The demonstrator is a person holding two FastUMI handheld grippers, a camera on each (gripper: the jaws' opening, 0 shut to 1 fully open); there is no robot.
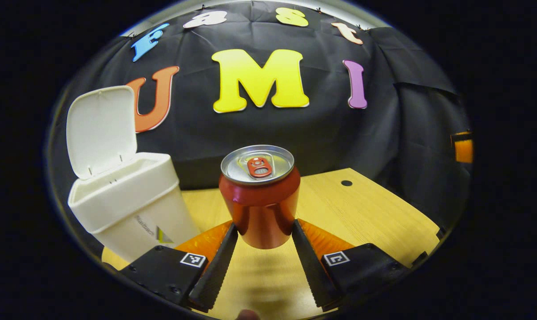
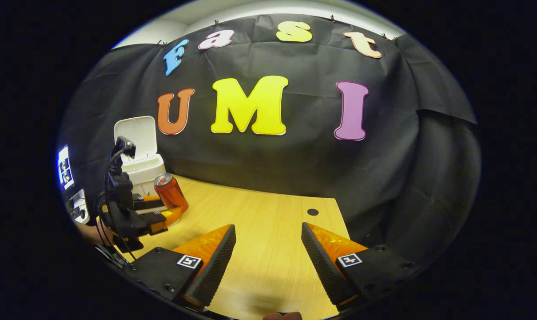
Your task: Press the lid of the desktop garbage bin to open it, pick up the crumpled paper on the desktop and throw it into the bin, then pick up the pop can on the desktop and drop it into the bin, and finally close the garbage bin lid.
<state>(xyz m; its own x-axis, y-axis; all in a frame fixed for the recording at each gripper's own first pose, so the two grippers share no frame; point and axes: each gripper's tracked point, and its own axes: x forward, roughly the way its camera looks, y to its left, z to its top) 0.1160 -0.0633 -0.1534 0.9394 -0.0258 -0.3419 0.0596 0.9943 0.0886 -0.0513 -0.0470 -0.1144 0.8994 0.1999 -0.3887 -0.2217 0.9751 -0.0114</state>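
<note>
The left claw (image 1: 264,231) grips the can (image 1: 260,195) upright, lifted off the bench (image 1: 361,209), ready for the open-lidded bin (image 1: 130,204); the right claw (image 2: 268,240) hangs open, idle

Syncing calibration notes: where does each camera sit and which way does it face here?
Left gripper view: rides the left gripper, facing the wall; its fingers clamp the pop can, open bin beside.
Right gripper view: rides the right gripper, open over the table; a hand shows.
Shared: can, bin, table.
</note>
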